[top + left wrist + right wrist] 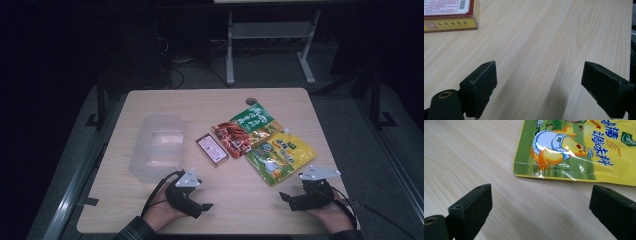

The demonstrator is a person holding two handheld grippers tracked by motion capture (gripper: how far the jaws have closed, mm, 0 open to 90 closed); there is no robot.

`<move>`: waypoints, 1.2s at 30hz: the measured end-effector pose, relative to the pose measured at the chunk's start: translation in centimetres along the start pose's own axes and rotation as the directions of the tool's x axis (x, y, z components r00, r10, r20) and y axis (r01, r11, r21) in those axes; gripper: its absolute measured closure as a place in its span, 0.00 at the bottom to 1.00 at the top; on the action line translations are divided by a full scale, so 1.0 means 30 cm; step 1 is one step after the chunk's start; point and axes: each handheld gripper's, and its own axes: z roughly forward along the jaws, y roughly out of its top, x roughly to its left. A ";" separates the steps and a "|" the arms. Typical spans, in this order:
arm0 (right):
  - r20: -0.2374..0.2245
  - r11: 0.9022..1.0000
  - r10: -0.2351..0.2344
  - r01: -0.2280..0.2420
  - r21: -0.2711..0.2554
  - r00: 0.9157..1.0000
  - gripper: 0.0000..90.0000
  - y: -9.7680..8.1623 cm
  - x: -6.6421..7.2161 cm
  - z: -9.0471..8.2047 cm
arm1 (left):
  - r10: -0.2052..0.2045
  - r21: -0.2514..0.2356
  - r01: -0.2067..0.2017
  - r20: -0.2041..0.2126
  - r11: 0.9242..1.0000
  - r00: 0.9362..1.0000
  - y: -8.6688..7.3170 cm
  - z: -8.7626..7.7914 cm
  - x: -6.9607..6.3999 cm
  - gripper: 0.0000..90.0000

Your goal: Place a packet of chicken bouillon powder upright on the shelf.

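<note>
Left claw (202,206) sits at the lower left of the high view, near the front edge of the worktop (150,107), its jaws spread with nothing but bare wood between them. Above it, at centre left, stands a clear plastic container (159,146), well apart from the claw. Just right of that lies a small red box (212,149), whose gold-edged corner also fills the upper left of the left gripper view (449,15). Further right come a red snack pouch (232,136) and a green pouch (256,119), touching each other, with a yellow seasoning pouch (280,157) below and right of them. In the right gripper view the yellow pouch (579,150) occupies the upper right, beyond the jaws. Right claw (285,197) rests at the lower right of the high view, jaws spread and empty, near the yellow pouch but not touching it.
</note>
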 end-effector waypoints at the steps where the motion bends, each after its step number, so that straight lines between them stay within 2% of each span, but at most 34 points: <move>1: 0.000 1.000 -0.001 0.001 0.000 1.000 0.05 0.000 -0.001 0.000 | 0.000 0.000 0.000 0.000 1.000 1.000 0.000 0.000 0.000 0.14; 7: -0.002 1.000 0.003 -0.003 0.003 1.000 0.07 0.006 -0.008 -0.003 | 0.011 0.005 -0.011 0.004 1.000 1.000 0.005 -0.001 -0.001 0.14; 11: -0.007 1.000 0.006 -0.006 0.006 1.000 0.15 0.042 -0.024 -0.005 | 0.022 0.013 -0.022 0.017 1.000 1.000 0.006 -0.002 -0.007 0.14; 13: -0.008 1.000 0.011 -0.011 0.014 1.000 0.15 0.052 -0.029 -0.004 | 0.023 0.013 -0.023 0.019 1.000 1.000 0.006 -0.002 -0.007 0.14; 16: -0.023 1.000 0.024 -0.024 0.008 0.999 0.21 0.086 -0.052 0.007 | 0.027 0.012 -0.027 0.023 1.000 0.999 0.006 -0.003 -0.005 0.14; 22: -0.023 0.999 0.049 -0.049 -0.001 0.999 0.24 0.129 -0.089 0.016 | 0.026 0.008 -0.026 0.029 1.000 0.999 0.004 0.003 -0.012 0.14; 24: -0.015 0.999 0.052 -0.052 -0.011 0.999 0.32 0.157 -0.115 0.023 | 0.026 0.006 -0.027 0.027 1.000 0.999 0.005 0.002 -0.012 0.14; 25: -0.015 0.999 0.052 -0.052 -0.011 0.999 0.32 0.157 -0.115 0.023 | 0.026 0.006 -0.027 0.027 1.000 0.999 0.005 0.002 -0.012 0.14; 29: -0.012 0.998 0.062 -0.062 -0.002 0.998 0.45 0.190 -0.140 0.030 | 0.028 0.006 -0.029 0.028 1.000 0.999 0.005 0.001 -0.012 0.14; 30: -0.014 0.998 0.068 -0.068 -0.012 0.998 0.54 0.206 -0.152 0.033 | 0.028 0.005 -0.028 0.027 1.000 0.999 0.005 0.001 -0.012 0.14; 31: -0.014 0.998 0.068 -0.068 -0.012 0.998 0.54 0.206 -0.152 0.033 | 0.027 0.005 -0.027 0.026 1.000 0.999 0.005 0.001 -0.012 0.14; 32: -0.008 0.998 0.063 -0.064 -0.011 0.998 0.63 0.222 -0.164 0.041 | 0.024 0.003 -0.024 0.027 1.000 0.999 0.005 0.000 -0.011 0.14; 33: -0.008 0.998 0.063 -0.064 -0.011 0.998 0.63 0.222 -0.164 0.041 | 0.024 0.003 -0.024 0.027 1.000 0.999 0.005 0.000 -0.011 0.14; 35: 0.001 0.998 0.069 -0.069 -0.012 0.998 0.73 0.238 -0.177 0.050 | 0.025 0.003 -0.025 0.026 1.000 0.999 0.005 -0.001 -0.012 0.14; 36: 0.009 0.997 0.073 -0.073 -0.014 0.997 0.81 0.250 -0.192 0.063 | 0.027 0.006 -0.028 0.027 1.000 0.999 0.006 -0.002 -0.012 0.14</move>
